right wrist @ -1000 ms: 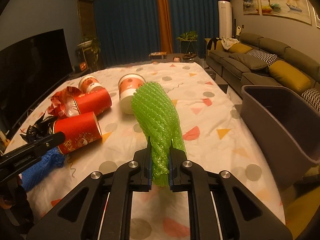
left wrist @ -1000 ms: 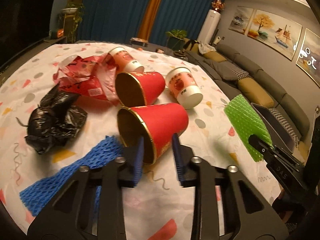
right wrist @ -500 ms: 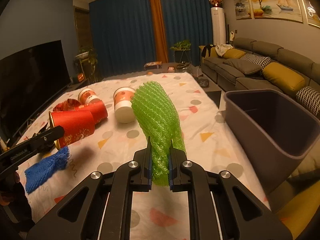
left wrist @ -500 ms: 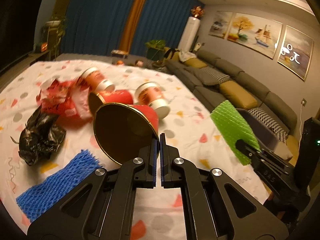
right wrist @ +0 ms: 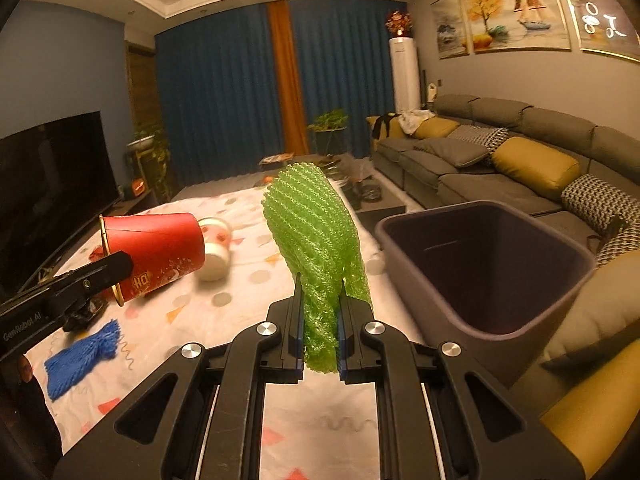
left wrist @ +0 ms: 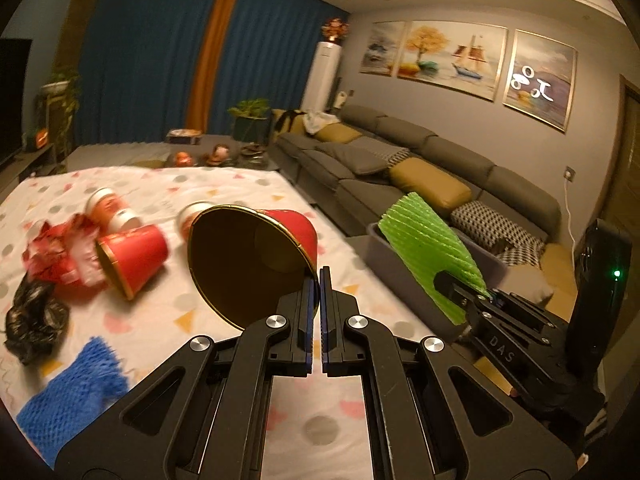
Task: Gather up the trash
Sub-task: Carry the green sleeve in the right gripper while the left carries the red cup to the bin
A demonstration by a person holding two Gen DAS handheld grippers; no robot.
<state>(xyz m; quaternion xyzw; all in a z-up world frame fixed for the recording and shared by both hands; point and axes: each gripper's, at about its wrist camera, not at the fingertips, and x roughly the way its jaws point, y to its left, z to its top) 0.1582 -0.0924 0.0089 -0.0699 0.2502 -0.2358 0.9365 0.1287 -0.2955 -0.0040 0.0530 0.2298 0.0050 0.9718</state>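
My left gripper [left wrist: 319,280] is shut on the gold rim of a red paper cup [left wrist: 256,256], lifted off the table with its mouth facing the camera. From the right wrist view the same red cup [right wrist: 156,252] hangs at the left in the left gripper [right wrist: 120,266]. A green foam net [right wrist: 316,240] stands upright, pinched in my right gripper [right wrist: 319,308]; the green net [left wrist: 428,248] also shows at the right of the left wrist view. A dark grey bin [right wrist: 484,264] stands open to the right, beside the table.
On the patterned tablecloth [left wrist: 248,344] lie another red cup [left wrist: 132,256], white cups [left wrist: 110,208], a red wrapper [left wrist: 52,256], a black bag [left wrist: 34,316] and a blue foam net [left wrist: 72,396]. A grey sofa [right wrist: 520,152] runs behind the bin.
The left gripper closed on the red cup's rim and lifted it off the table, moving right. The right gripper carried the green net up and toward the bin, which now shows larger.
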